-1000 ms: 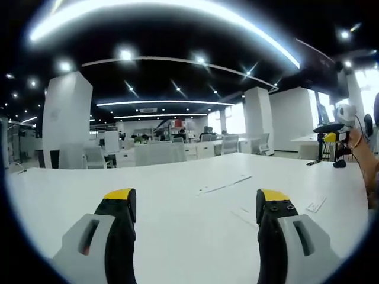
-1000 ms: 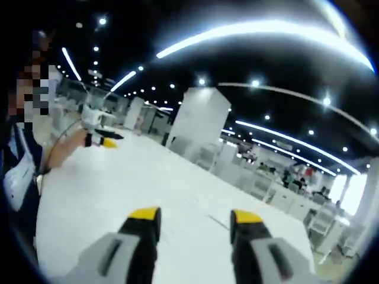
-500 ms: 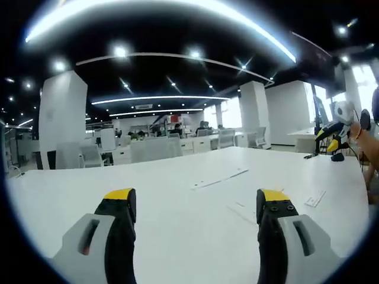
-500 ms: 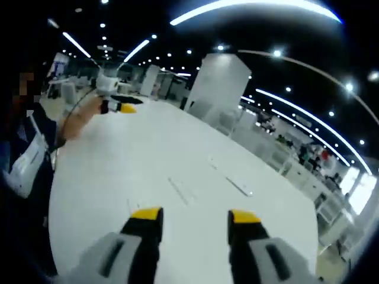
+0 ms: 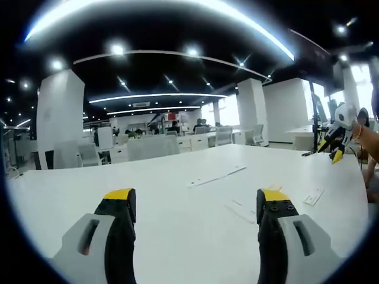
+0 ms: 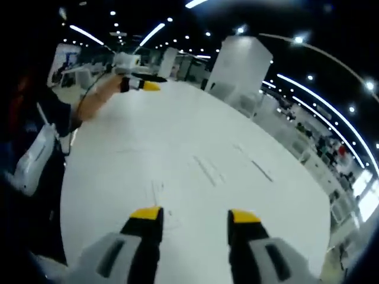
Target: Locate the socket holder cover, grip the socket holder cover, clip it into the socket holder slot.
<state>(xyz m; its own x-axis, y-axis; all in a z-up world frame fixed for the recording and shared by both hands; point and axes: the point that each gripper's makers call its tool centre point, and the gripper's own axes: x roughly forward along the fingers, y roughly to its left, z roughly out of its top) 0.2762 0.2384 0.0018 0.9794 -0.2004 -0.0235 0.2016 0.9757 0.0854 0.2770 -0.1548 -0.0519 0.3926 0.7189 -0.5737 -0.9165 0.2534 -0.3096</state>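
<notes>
In the left gripper view, the left gripper [image 5: 195, 204] is held low over the white table [image 5: 166, 195], jaws wide apart with nothing between them. Since half a second ago the scene has slid slightly: the long white strips [image 5: 217, 176] near mid-table sit a little further left and lower, so the camera has turned a touch rather than the parts having moved. Shorter flat pieces [image 5: 241, 210] lie just beyond the right jaw, and another small piece [image 5: 314, 196] lies near the table's right edge. Which of these is the cover and which the holder cannot be told at this size. The right gripper [image 5: 335, 155] is seen at the far right, now tipped downward toward the table, where earlier it was held more level.

In the right gripper view, the right gripper [image 6: 194, 216] is likewise spread and empty. The view has been pitched down over the last second: far more tabletop [image 6: 177, 142] is now shown, and the strips [image 6: 207, 170] lie ahead of the jaws, well apart from them, with another strip [image 6: 254, 165] beyond. The left gripper [image 6: 142, 83] is seen at upper left, held by a hand [image 6: 98, 97].

The change is judged to be a descent toward the parts; the locating step appears under way, and nothing has been gripped yet.
</notes>
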